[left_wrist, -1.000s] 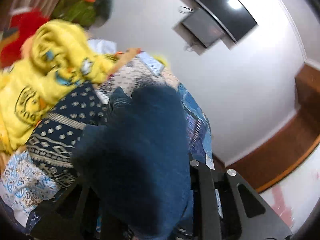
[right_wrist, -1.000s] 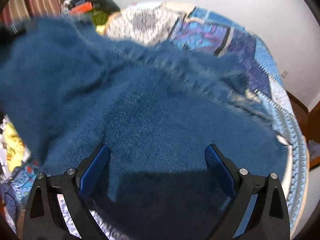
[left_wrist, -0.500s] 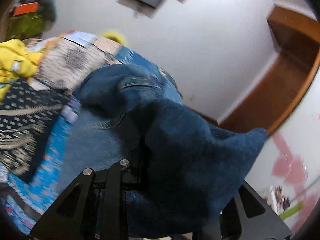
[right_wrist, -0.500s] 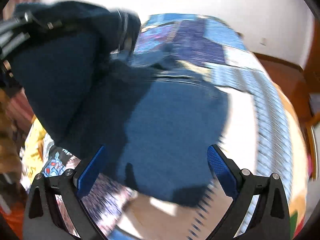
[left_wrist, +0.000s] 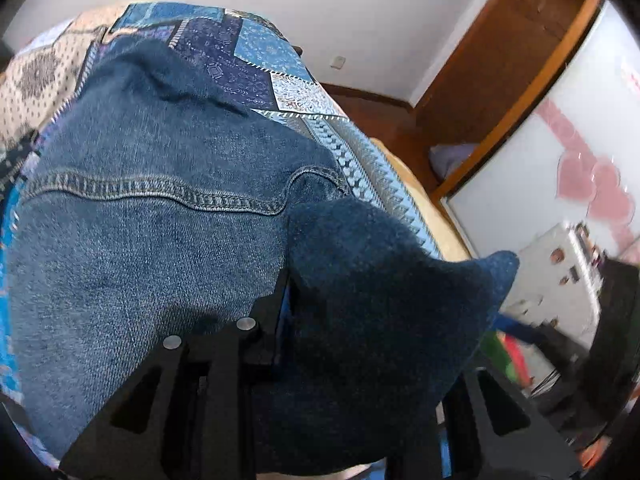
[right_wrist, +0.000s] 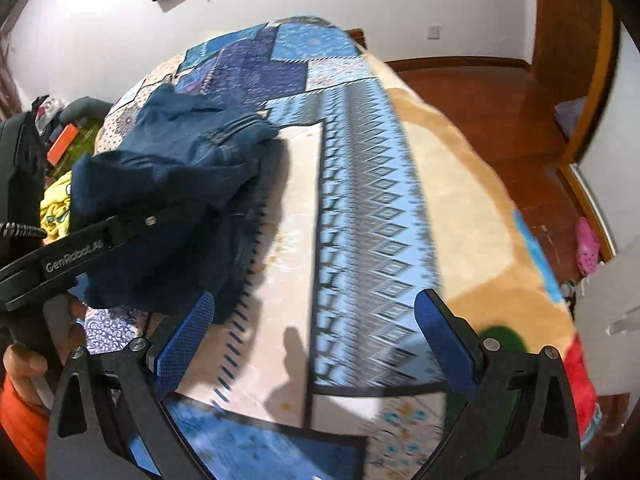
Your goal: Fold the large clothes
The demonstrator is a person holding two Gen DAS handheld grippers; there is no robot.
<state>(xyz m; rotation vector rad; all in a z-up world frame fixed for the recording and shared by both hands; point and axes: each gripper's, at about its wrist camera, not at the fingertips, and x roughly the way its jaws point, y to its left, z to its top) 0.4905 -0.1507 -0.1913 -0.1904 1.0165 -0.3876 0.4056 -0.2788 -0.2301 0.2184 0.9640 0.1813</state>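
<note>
A pair of dark blue jeans lies spread on the patchwork bedspread. My left gripper is shut on a fold of the jeans, which drapes over its fingers and hides the right one. In the right wrist view the jeans sit bunched at the left, held up by the left gripper. My right gripper is open and empty above the bedspread, to the right of the jeans.
Yellow clothing lies beyond the jeans at the bed's left. A wooden floor and a wooden door frame lie past the bed's far edge. A pink shoe is on the floor at right.
My left gripper has swung right over the bed with the jeans fold in it. My right gripper has moved right, off the jeans, and now hangs over bare bedspread.
</note>
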